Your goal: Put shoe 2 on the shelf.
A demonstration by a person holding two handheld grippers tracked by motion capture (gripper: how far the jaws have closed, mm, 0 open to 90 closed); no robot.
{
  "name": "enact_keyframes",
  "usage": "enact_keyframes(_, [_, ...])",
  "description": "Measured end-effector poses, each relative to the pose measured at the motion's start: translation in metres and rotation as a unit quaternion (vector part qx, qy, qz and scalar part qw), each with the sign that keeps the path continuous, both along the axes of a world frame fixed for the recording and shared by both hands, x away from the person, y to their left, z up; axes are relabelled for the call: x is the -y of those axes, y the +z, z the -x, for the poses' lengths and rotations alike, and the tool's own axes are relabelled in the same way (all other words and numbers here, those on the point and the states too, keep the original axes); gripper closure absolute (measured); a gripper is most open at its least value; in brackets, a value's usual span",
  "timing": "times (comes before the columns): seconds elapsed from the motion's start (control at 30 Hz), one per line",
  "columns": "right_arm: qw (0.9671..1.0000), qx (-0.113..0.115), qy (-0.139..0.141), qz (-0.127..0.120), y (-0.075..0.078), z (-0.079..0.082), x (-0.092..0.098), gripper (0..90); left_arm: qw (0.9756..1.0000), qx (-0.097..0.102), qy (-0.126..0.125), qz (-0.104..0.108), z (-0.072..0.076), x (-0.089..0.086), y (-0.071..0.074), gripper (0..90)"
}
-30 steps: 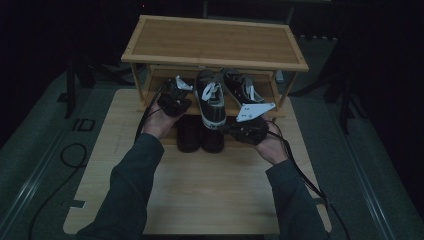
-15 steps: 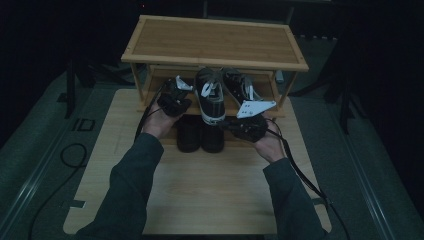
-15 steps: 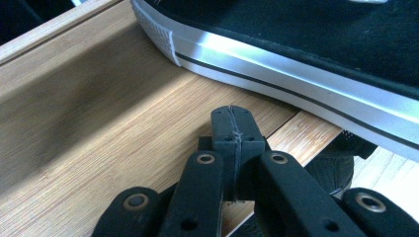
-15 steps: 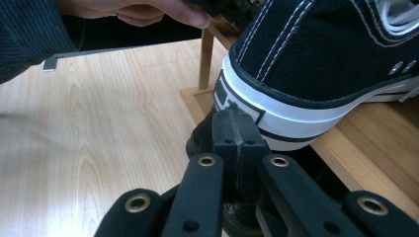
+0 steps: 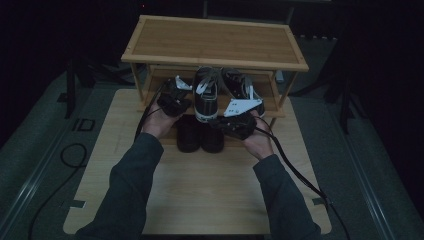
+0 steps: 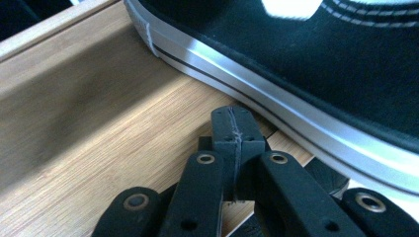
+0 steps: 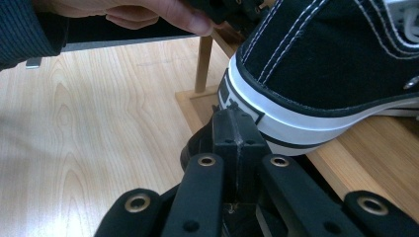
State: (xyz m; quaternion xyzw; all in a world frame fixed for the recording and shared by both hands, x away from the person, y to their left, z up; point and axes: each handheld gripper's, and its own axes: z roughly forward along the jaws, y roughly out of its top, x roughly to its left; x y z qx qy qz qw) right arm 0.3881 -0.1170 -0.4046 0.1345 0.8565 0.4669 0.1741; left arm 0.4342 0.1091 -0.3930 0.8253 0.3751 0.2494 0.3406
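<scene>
The left gripper (image 6: 232,143) and right gripper (image 7: 233,143) have jaws pressed together, empty, flanking the black sneaker (image 5: 206,95) on the rack shelf (image 6: 99,123). Nudge its sole evenly from both sides.

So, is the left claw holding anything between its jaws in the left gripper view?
No: the left claw has its black jaws pressed together with nothing between them, beside the white-soled black canvas sneaker on the bamboo shelf.

Lower shoes (image 5: 200,134) perhaps half-hidden
</scene>
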Motion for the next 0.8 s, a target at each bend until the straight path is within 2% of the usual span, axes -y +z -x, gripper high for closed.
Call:
enact_keyframes(0.13, [1.0,0.001,-0.001,-0.005,-0.001,-0.0009,-0.0025,90.0,1.0,0.003,0.003,-0.006,0.0008,0.0015,0.0002,90.0])
enact_keyframes(0.23, [1.0,0.006,-0.001,0.005,-0.0032,-0.0005,-0.0051,90.0,1.0,0.003,0.003,-0.005,0.001,0.0015,-0.0001,90.0])
enact_keyframes(0.57, [0.9997,0.022,-0.008,0.005,-0.0055,0.0017,-0.0067,90.0,1.0,0.004,0.005,-0.004,0.0013,0.0017,-0.0003,90.0])
enact_keyframes(0.6, [0.9995,0.026,-0.013,0.007,-0.0055,0.0014,-0.0068,90.0,1.0,0.003,0.005,-0.003,0.0013,0.0017,-0.0003,90.0])
enact_keyframes(0.67, [0.9983,0.037,-0.043,0.013,-0.0066,-0.0006,-0.0067,90.0,1.0,0.004,0.006,-0.004,0.0014,0.0019,-0.0003,90.0])
enact_keyframes(0.7, [0.9983,0.03,-0.05,0.003,-0.0076,-0.0045,-0.0041,90.0,1.0,0.004,0.005,-0.004,0.0014,0.0019,-0.0002,90.0])
enact_keyframes(0.73, [0.9987,0.022,-0.045,-0.007,-0.0083,-0.0059,-0.0025,90.0,1.0,0.005,0.005,-0.006,0.0015,0.0021,-0.0003,90.0])
enact_keyframes(0.8, [0.9985,0.026,-0.047,-0.007,-0.01,-0.0051,-0.0036,90.0,1.0,0.005,0.004,-0.006,0.0014,0.002,-0.0002,90.0])
